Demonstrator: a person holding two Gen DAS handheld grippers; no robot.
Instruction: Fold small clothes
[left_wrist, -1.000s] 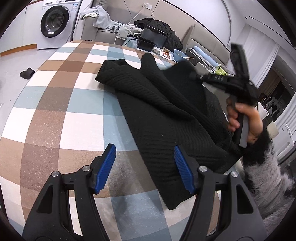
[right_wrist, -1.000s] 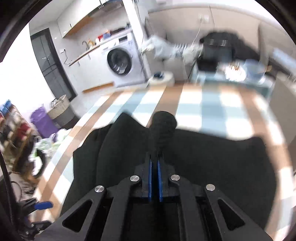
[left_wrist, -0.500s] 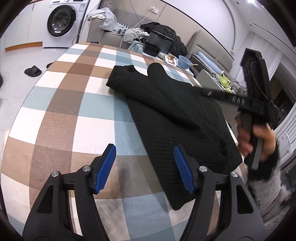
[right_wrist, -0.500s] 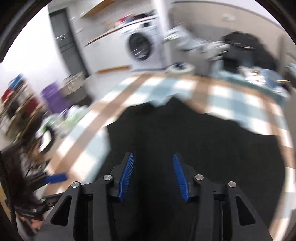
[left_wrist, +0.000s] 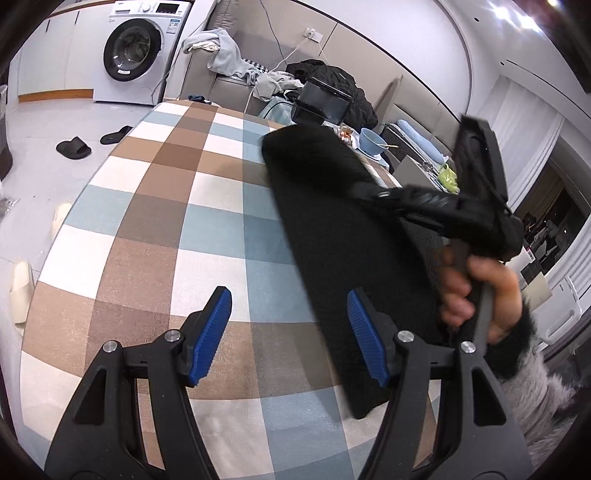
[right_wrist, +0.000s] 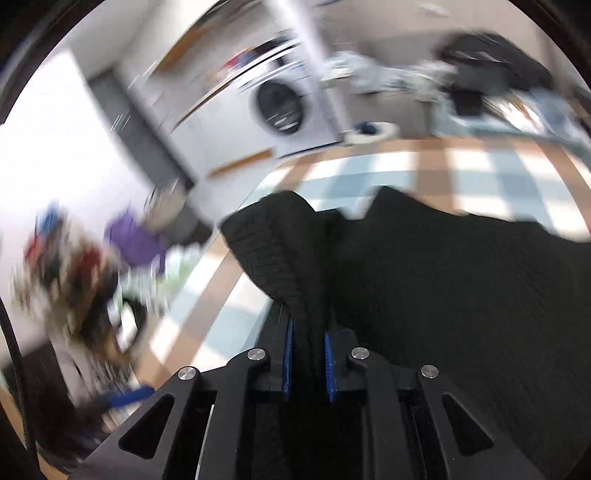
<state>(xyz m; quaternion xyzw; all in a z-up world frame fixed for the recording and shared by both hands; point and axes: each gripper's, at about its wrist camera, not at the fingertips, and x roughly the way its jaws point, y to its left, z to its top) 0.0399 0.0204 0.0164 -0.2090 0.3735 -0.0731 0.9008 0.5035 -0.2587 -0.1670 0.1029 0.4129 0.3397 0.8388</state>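
A black knit garment (left_wrist: 332, 229) lies on the checked tablecloth (left_wrist: 177, 221), along its right side. My left gripper (left_wrist: 290, 332) hovers open over the cloth at the garment's near left edge, nothing between its blue pads (left_wrist: 212, 332). A hand (left_wrist: 472, 291) holds my right gripper (right_wrist: 307, 332) over the garment. Its jaws are closing, and a raised fold of the black garment (right_wrist: 288, 258) is pinched between its pads. The right wrist view is blurred by motion.
A washing machine (left_wrist: 133, 51) stands at the back left, with slippers (left_wrist: 74, 147) on the floor. A sofa with loose clothes (left_wrist: 229, 55), a black box (left_wrist: 321, 107) and a blue bowl (left_wrist: 371, 138) lie beyond the table's far edge.
My right gripper let go of the sleeve, opened, swung left and closed on a fold at the garment's edge. The garment now shows as a narrower strip. The left gripper stayed open.
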